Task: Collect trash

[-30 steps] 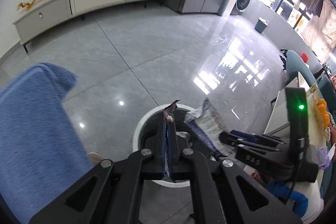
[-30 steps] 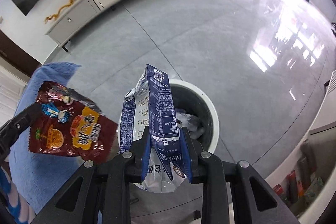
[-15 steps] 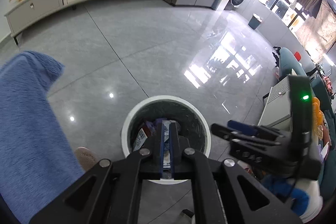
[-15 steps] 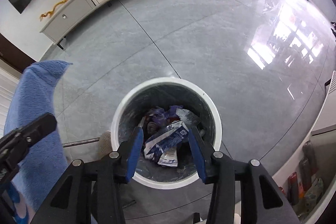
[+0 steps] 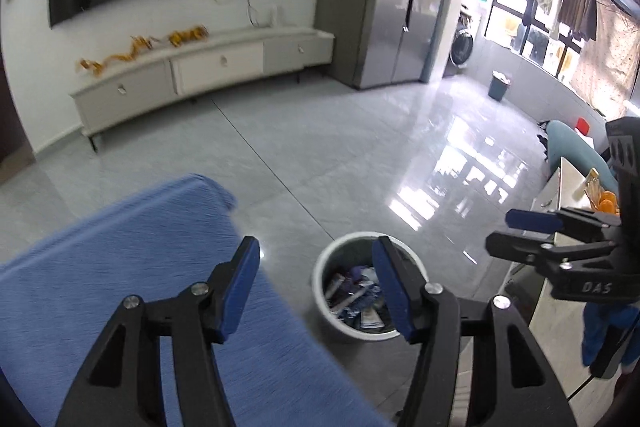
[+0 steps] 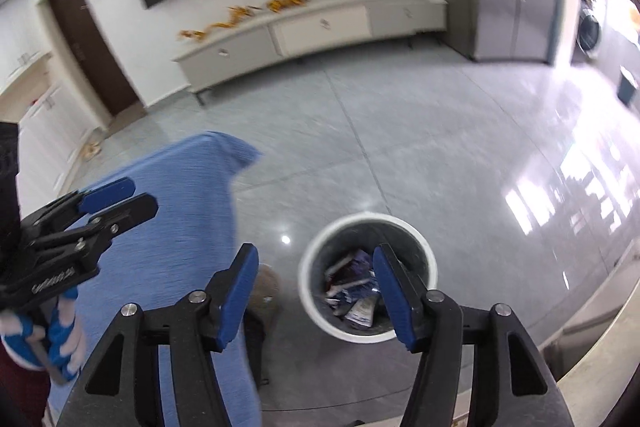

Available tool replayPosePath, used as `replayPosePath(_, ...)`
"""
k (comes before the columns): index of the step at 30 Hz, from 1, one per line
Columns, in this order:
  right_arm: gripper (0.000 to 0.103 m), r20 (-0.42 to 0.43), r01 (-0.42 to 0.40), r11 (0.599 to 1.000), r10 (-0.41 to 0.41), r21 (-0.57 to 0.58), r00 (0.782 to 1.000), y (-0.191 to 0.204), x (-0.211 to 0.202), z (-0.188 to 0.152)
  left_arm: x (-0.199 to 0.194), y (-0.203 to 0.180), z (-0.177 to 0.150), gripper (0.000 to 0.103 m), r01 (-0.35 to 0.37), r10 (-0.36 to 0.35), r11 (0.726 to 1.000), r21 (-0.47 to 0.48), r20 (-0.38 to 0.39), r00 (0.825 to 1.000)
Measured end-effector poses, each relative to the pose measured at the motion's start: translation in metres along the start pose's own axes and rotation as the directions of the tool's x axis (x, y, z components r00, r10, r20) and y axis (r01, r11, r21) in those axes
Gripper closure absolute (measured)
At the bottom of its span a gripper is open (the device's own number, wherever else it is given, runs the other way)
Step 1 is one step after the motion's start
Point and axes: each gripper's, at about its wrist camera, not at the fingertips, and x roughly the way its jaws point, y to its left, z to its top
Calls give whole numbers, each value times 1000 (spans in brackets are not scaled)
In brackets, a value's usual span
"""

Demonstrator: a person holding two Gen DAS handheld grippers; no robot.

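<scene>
A white round trash bin (image 5: 325,311) stands on the grey floor and holds several crumpled snack wrappers (image 5: 354,297). It also shows in the right wrist view (image 6: 308,291) with the wrappers (image 6: 352,291) inside. My left gripper (image 5: 316,283) is open and empty, raised above the bin. My right gripper (image 6: 314,287) is open and empty, also above the bin. The right gripper shows at the right edge of the left wrist view (image 5: 532,227). The left gripper shows at the left of the right wrist view (image 6: 112,199).
A blue cloth-covered surface (image 5: 120,267) lies left of the bin, seen too in the right wrist view (image 6: 180,207). A long white cabinet (image 5: 200,75) runs along the far wall under a dark screen. A light counter edge (image 6: 600,387) is at the lower right.
Both grippers have let their wrappers fall into the bin, opened wide and risen up and back. The bin now looks smaller and the far wall has come into view.
</scene>
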Motion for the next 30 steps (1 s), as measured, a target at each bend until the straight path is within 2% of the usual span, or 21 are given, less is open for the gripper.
replayPosePath(5,37,65,-74,992,81,-99,995,58,-40,-8,-80,41,-14,45,-77,79,997,-24,88,993)
replayPosePath(11,31,133,-131,975,157,-181,979,118,-67,-21,-169,92,-57,38,-188,206,976,-112,182,962)
replayPosePath(15,25,170,-155,960,197,-233,966,158,-77,-38,-202,107,-95,38,-269,296,951,-150,195,935)
replayPosePath(20,22,213,-149,943,218,-297,952,202,-79,-59,-230,116,-140,38,-325,365,923,-205,204,908)
replayPosePath(23,18,254,-116,937,207,-330,945,225,-79,-73,-246,116,-161,38,-385,433,895,-226,231,871)
replayPosePath(25,16,286,-81,933,189,-349,939,238,-79,-82,-256,114,-170,36,-404,458,883,-240,245,855)
replayPosePath(28,12,341,-24,925,163,-379,926,253,-83,-93,-267,112,-180,20,-419,497,858,-297,273,824)
replayPosePath(30,9,373,-1,920,160,-393,914,259,-86,-97,-278,110,-188,15,-427,521,843,-326,301,799)
